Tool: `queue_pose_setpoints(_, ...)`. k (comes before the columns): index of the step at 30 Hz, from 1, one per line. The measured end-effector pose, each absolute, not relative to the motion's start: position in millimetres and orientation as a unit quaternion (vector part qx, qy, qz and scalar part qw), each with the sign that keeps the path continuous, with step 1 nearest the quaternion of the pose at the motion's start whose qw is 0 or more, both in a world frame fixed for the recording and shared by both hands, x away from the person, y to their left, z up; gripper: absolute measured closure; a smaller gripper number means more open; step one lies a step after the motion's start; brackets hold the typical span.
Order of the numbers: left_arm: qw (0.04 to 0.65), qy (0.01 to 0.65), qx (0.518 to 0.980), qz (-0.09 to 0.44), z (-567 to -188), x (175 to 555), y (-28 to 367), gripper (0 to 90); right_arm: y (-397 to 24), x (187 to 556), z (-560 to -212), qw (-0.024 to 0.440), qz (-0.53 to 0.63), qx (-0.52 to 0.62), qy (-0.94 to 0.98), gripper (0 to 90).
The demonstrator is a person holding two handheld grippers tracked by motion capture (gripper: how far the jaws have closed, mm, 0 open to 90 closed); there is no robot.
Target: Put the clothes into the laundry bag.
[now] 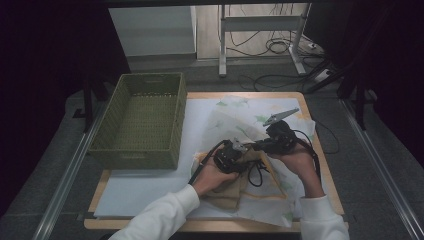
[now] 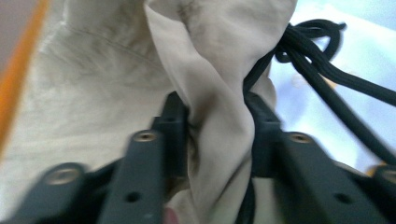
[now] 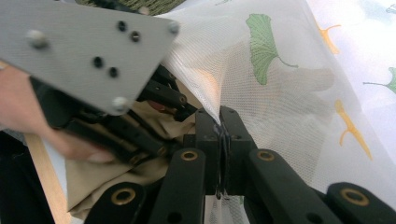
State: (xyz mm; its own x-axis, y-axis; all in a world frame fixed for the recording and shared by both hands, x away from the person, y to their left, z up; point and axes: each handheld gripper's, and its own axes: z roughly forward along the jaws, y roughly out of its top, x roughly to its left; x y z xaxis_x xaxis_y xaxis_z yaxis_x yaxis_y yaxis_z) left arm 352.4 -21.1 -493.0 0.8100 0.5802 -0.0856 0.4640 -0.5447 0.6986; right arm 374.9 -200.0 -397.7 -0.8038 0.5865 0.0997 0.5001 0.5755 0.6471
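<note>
A beige garment lies crumpled at the table's front, partly under a white mesh bag printed with green and yellow leaves. My left gripper points down into the garment. In the left gripper view a loose fold of the beige cloth stands between the jaws of the left gripper, which are apart and not clamping it. My right gripper is just to its right. Its jaws are shut on the edge of the mesh bag, pinched at the tips of the right gripper and held up over the garment.
A green woven basket stands empty at the left on a white sheet. Black gripper cables loop over the cloth between the hands. The wooden table edge runs along the right, and a frame with cables stands on the floor behind.
</note>
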Motion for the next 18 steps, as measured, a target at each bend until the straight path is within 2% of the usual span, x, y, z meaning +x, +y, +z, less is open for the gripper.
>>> queue_pose_setpoints(3,0.380,0.296,0.873,0.082,-490.4,344.7,-17.5,39.6,-201.2,376.7,-399.9,0.060,0.343,0.310,0.884,86.4)
queue_pose_setpoints(6,0.388,0.289,0.871,0.085,-486.3,336.2,-11.8,31.1,-201.6,378.1,-401.7,0.060,0.342,0.313,0.884,86.4)
queue_pose_setpoints(12,0.414,0.271,0.866,0.071,-478.2,319.2,2.2,22.2,-201.7,378.2,-402.0,0.061,0.341,0.312,0.885,86.4)
queue_pose_setpoints(18,0.425,0.266,0.862,0.066,-472.0,303.9,22.6,22.0,-202.1,378.5,-402.4,0.060,0.340,0.315,0.884,86.4)
